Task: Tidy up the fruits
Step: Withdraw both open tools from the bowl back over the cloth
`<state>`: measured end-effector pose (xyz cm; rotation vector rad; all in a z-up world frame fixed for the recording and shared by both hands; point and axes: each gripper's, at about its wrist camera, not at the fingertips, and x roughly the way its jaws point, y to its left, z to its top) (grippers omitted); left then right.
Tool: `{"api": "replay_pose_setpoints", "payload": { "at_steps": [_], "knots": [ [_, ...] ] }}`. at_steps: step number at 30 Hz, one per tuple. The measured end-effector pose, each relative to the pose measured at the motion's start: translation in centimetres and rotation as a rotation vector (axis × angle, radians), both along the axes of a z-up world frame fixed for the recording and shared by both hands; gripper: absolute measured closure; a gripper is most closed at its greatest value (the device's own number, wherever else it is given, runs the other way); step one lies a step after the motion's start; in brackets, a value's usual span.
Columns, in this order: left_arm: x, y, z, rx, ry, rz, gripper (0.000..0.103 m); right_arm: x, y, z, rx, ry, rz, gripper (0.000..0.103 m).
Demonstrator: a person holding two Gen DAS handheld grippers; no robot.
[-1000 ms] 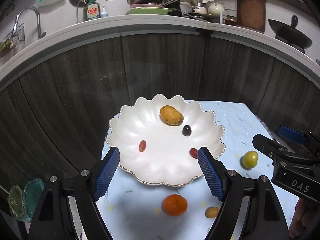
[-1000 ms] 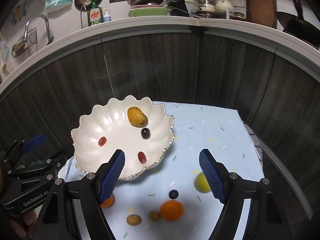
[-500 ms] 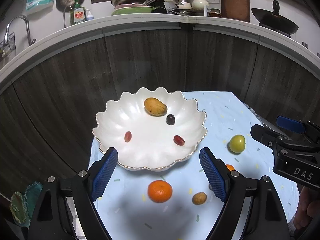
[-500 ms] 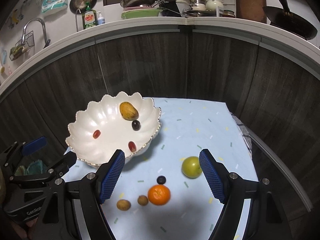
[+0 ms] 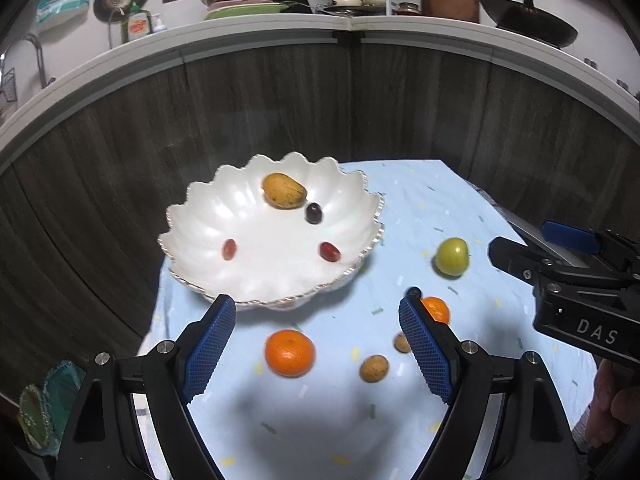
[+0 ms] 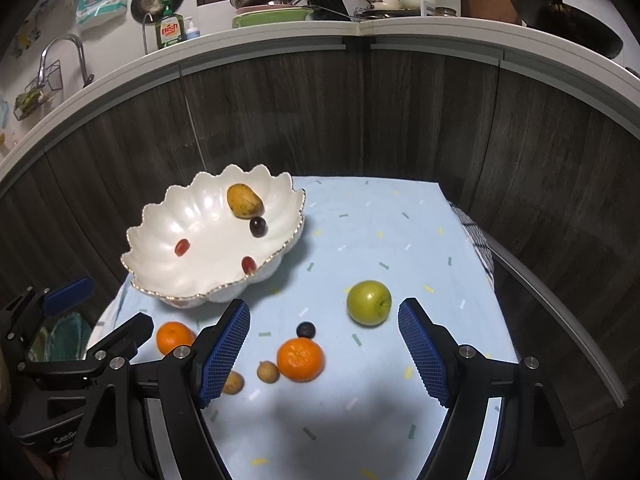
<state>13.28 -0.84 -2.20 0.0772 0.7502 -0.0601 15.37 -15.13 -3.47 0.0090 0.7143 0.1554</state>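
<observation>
Fruits lie loose around the white bowl (image 6: 168,240); both tools gape wide, empty, the right tool (image 5: 576,280) lettered "DAS".

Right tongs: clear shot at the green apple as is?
Probably yes. The right tongs are open, and the green apple sits alone on the tablecloth just ahead, toward their right finger. The nearest orange lies apart from it.

Spread tongs (image 6: 322,354) above 2 oranges (image 6: 300,360)
</observation>
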Motion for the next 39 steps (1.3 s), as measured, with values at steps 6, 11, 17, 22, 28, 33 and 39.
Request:
{"api": "replay_pose_setpoints", "payload": {
  "at_steps": [6,11,17,22,28,33,39],
  "knots": [
    [-0.2,-0.8,-1.0,-0.011,0.02,-0.012,0.019,-0.3,-0.8,-1.0,0.005,0.018,-0.009,0.026],
    [-0.5,-1.6,-2.1,0.0,0.04,-0.028,0.019,-0.4,-1.1,-2.0,0.012,0.033,-0.013,0.026],
    [-0.8,-1.9,-3.5,-0.001,0.056,-0.03,0.019,-0.2,-1.2,-3.2,0.009,0.051,-0.008,0.026],
    [-0.7,-2.0,-4.4,-0.004,0.066,-0.032,0.019,0.0,-1.0,-4.0,0.008,0.067,-0.001,0.026],
    [-0.6,-2.2,-5.5,-0.002,0.082,-0.04,0.02,0.3,-0.8,-5.1,0.004,0.087,0.01,0.026],
    [-0.5,-2.6,-6.5,0.001,0.091,-0.049,0.02,0.6,-0.8,-6.0,0.006,0.104,0.029,0.026],
    [-0.4,-2.9,-7.6,0.009,0.101,-0.062,0.022,1.0,-0.3,-6.8,-0.005,0.106,0.067,0.026]
  ]
}}
